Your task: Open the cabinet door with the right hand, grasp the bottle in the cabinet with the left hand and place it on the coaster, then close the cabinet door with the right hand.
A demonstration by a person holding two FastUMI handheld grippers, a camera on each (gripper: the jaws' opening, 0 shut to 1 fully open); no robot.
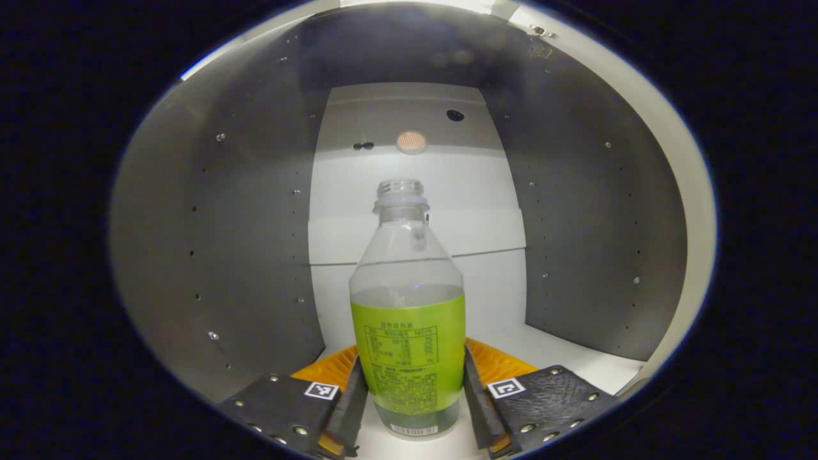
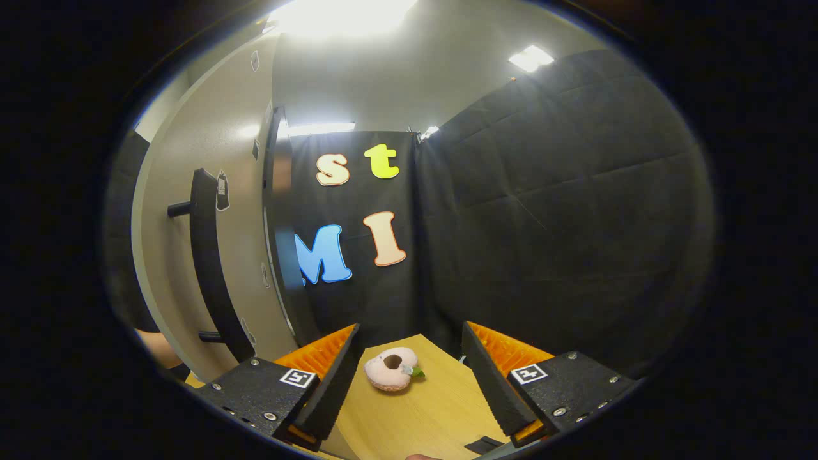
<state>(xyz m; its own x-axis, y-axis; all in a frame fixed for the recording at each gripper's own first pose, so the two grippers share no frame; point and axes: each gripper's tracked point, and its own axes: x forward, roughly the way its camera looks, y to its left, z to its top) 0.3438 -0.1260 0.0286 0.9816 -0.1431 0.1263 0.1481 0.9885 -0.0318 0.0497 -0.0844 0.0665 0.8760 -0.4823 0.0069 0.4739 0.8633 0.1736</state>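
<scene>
Bottle (image 1: 409, 332) is stood upright on the cabinet (image 1: 255, 223) floor, squeezed at the label by both fingers of the left tool (image 1: 414, 402), side walls well apart. Right tool (image 2: 409, 377) is held wide open over the worktop (image 2: 422, 409), beside the swung-out door (image 2: 192, 211).

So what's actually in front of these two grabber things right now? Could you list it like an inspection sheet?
Surface: wooden table; white cabinet floor under the bottle.
Job's things: bottle, upright, uncapped, green label, inside the cabinet; cabinet door open, with black handle. Coaster: nothing seen.
Clutter: pink peach-like toy on the table.
Grippers: left gripper fingers at both sides of the bottle, contact unclear; right gripper open, empty.
Cables: nothing seen.
Surroundings: black cloth wall, ceiling lights.
</scene>
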